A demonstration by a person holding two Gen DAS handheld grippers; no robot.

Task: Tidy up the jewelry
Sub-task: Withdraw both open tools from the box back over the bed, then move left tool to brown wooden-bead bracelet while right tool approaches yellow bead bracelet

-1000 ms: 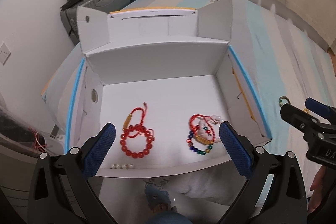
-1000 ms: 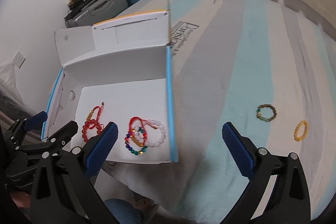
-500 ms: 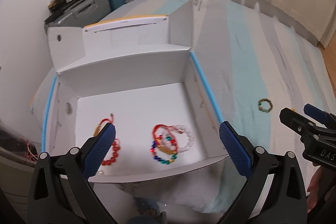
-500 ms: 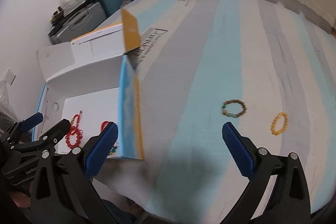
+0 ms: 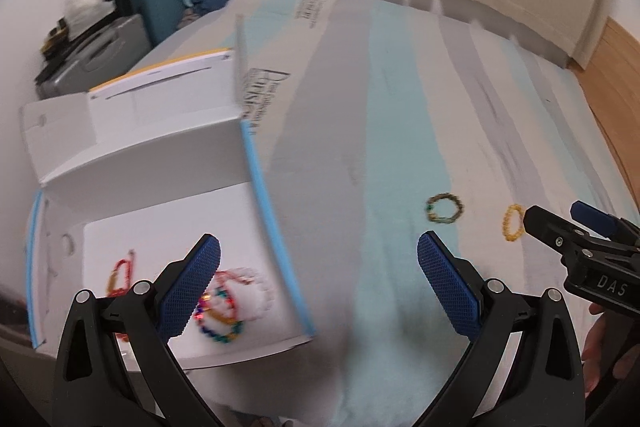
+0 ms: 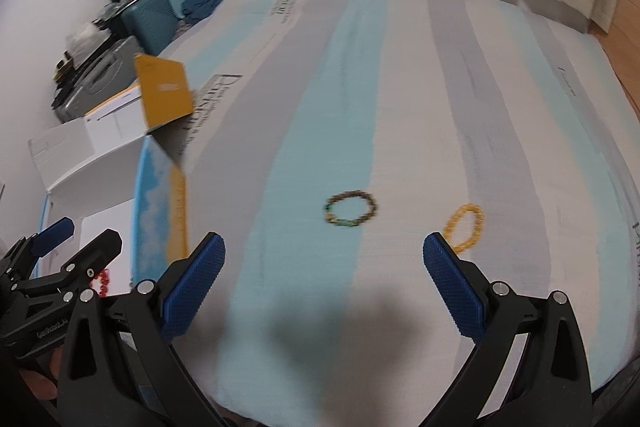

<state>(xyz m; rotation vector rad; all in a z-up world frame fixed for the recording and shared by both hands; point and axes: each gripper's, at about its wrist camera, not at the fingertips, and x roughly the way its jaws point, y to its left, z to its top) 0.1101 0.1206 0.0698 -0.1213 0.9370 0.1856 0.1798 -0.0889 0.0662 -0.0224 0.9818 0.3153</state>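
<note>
Both grippers are held low over the near edge of the striped mattress (image 6: 360, 75), side by side and pointing across it. The left gripper (image 5: 318, 281) has its blue-padded fingers (image 5: 192, 283) spread wide with nothing between them; its left finger hangs over the open white box (image 5: 168, 155) while its right finger is above the bare mattress cover beside the box's blue-edged wall. The right gripper (image 6: 324, 281) is just to the right of it, also with its fingers (image 6: 454, 289) spread wide and empty, aimed at the open bed.

On the mattress lie two loose bracelets, near each other but not touching: a brown-and-green beaded bracelet (image 6: 351, 207) on the pale blue stripe, ahead of the right gripper and between its fingers in that view, and a yellow beaded bracelet (image 6: 464, 225) just beyond its right fingertip.

Inside the box, a red cord bracelet (image 5: 120, 273) lies on the white floor towards the left, and a blurred cluster of multicoloured bracelets (image 5: 232, 303) sits close to the right wall. Suitcases (image 6: 120, 39) are stacked against the far wall.
</note>
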